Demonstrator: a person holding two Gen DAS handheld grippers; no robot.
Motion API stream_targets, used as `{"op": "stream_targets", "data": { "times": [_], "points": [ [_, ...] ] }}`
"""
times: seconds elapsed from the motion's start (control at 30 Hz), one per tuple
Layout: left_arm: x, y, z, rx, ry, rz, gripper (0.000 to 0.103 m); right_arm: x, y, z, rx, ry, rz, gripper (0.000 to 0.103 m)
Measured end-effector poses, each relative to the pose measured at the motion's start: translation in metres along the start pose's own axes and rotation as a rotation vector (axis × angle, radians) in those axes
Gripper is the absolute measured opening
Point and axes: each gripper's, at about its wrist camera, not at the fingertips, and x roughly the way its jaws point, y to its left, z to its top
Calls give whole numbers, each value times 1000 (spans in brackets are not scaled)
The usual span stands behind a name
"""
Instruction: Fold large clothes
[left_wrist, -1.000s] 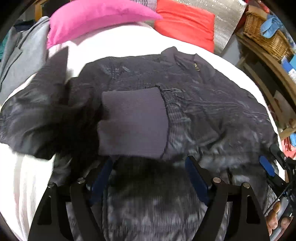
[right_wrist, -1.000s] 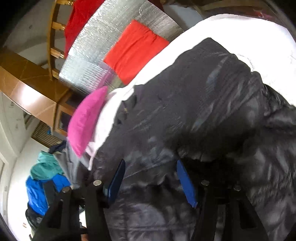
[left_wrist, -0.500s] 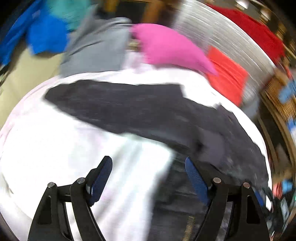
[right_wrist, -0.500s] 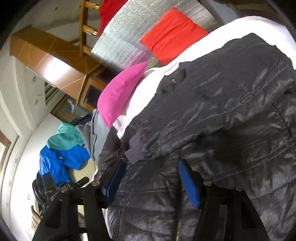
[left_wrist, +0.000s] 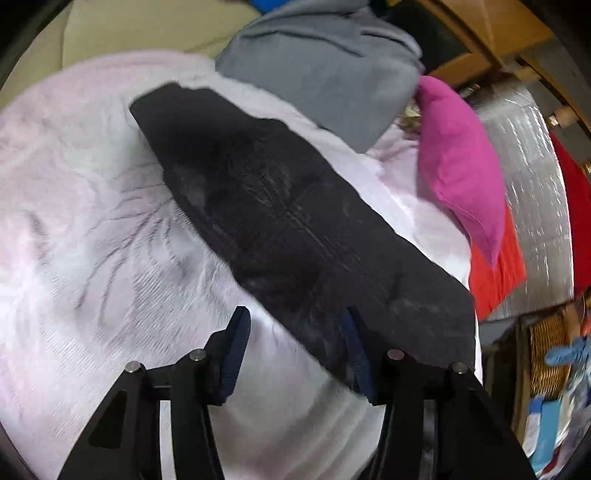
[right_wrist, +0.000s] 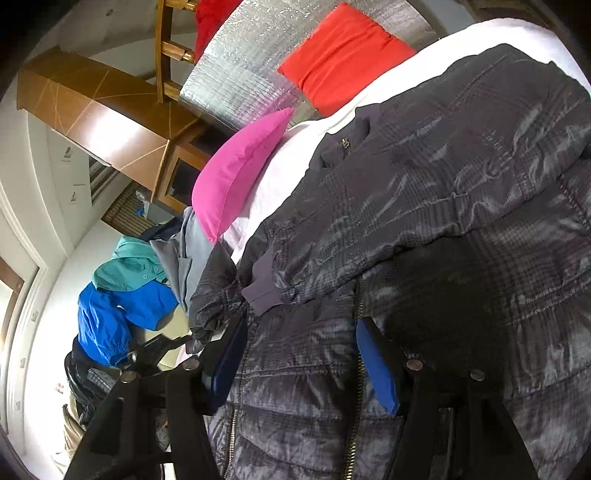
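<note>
While the dark jacket (right_wrist: 424, 221) lay spread on the bed (left_wrist: 92, 240), its left sleeve (left_wrist: 295, 229) was stretched outward, evidently awaiting folding inward. The left gripper (left_wrist: 295, 350) stood apart at that sleeve's edge, holding nothing. The right gripper (right_wrist: 299, 365), likewise apart, hovered over the zipper (right_wrist: 356, 325).

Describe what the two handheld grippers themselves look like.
Both match. The left gripper has black angular linkage arms with round silver pivot pins and dark navy pads lining the jaws. The right gripper is the same black frame with silver pins, its pads brighter blue. No cables or markings show.
</note>
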Motion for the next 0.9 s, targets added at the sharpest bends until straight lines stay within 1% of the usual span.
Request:
{"op": "stream_targets", "data": {
  "times": [0.07, 0.13, 0.27, 0.33, 0.37, 0.4, 0.43, 0.47, 0.53, 0.63, 0.67, 0.7, 0.83, 0.9],
  "points": [
    [11, 0, 8, -32, -3, 1, 52, 2, -3, 1, 3, 3, 3, 66],
    [18, 1, 17, -65, -25, -1, 53, 4, -6, 1, 6, 4, 9, 66],
    [30, -1, 32, -86, -58, 13, 51, 7, -9, 4, 14, 3, 22, 66],
    [33, -6, 34, -65, -71, 40, 36, 6, -9, 4, 17, 3, 30, 66],
    [34, -9, 35, -43, -76, 62, 22, 6, -9, 4, 17, 1, 33, 66],
    [33, -12, 35, -22, -87, 74, 15, 5, -9, 5, 18, 1, 37, 66],
    [29, -16, 34, -1, -108, 77, 14, 5, -10, 5, 19, 3, 41, 66],
    [22, -21, 31, 24, -134, 75, 12, 4, -10, 6, 22, 2, 44, 66],
    [12, -36, 28, 79, -171, 72, 11, 0, -10, 8, 26, -7, 47, 66],
    [-6, -72, 16, 216, -198, 83, 9, -9, -9, 11, 18, -30, 42, 66],
    [-15, -93, 8, 289, -210, 81, 9, -13, -8, 12, 12, -39, 36, 66],
    [-22, -105, 1, 336, -218, 73, 9, -19, -8, 14, 7, -52, 30, 66],
    [-56, -173, -45, 557, -242, -6, 8, -47, -15, 23, 20, -119, 29, 66],
    [-66, -205, -71, 658, -239, -55, 8, -67, -22, 29, 37, -164, 27, 66]
  ]
}}
